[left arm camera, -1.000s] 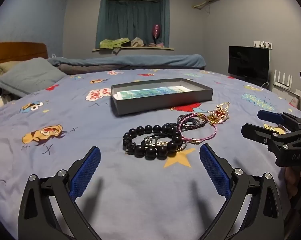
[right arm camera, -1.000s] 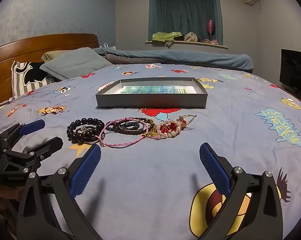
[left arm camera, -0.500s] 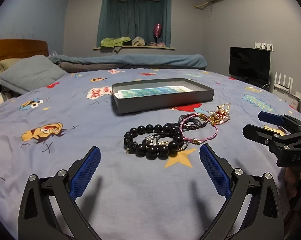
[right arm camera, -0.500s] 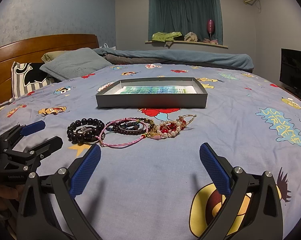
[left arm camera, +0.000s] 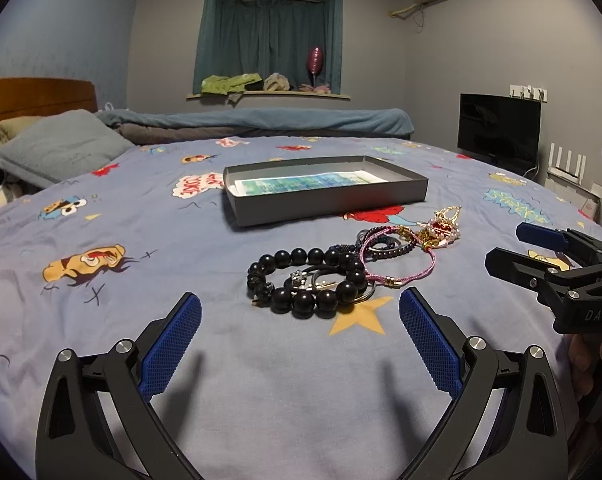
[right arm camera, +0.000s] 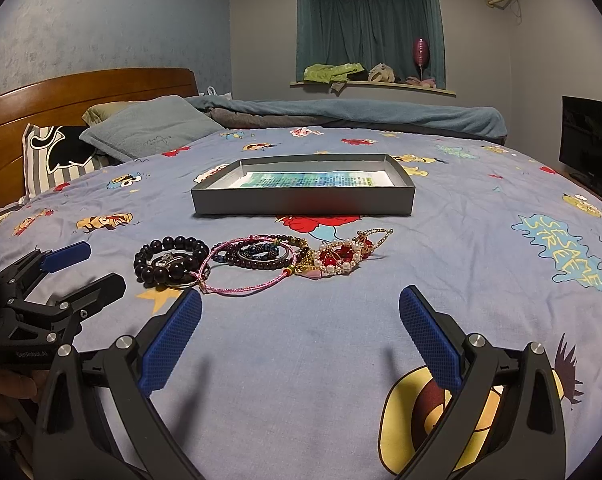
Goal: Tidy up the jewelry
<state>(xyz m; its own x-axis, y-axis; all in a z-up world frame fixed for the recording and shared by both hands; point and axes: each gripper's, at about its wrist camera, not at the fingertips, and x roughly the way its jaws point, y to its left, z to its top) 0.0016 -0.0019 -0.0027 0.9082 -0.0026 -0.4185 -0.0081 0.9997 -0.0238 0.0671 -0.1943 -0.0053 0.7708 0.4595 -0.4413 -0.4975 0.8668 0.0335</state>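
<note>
A pile of jewelry lies on the blue cartoon bedsheet: a black bead bracelet [left arm camera: 307, 280] [right arm camera: 171, 258], a pink cord bracelet [left arm camera: 397, 262] [right arm camera: 247, 278], dark beaded bangles [right arm camera: 261, 254] and a red-and-pearl gold crown piece [left arm camera: 443, 228] [right arm camera: 347, 254]. Behind them sits a shallow grey box [left arm camera: 325, 204] [right arm camera: 301, 202] with a blue-green paper inside. My left gripper [left arm camera: 300, 340] [right arm camera: 83, 266] is open just short of the black beads. My right gripper [right arm camera: 300, 340] [left arm camera: 513, 248] is open, nearer than the crown piece, holding nothing.
Pillows [right arm camera: 149, 130] and a wooden headboard [right arm camera: 81, 92] stand at the far left. A rolled blue duvet [left arm camera: 261, 120] lies along the far edge of the bed. A black TV [left arm camera: 499, 132] stands to the right. A hand [left arm camera: 585, 356] holds the right gripper.
Both grippers have barely moved; the left view has shifted slightly, with the black beads a touch nearer the middle. Both stay open.
</note>
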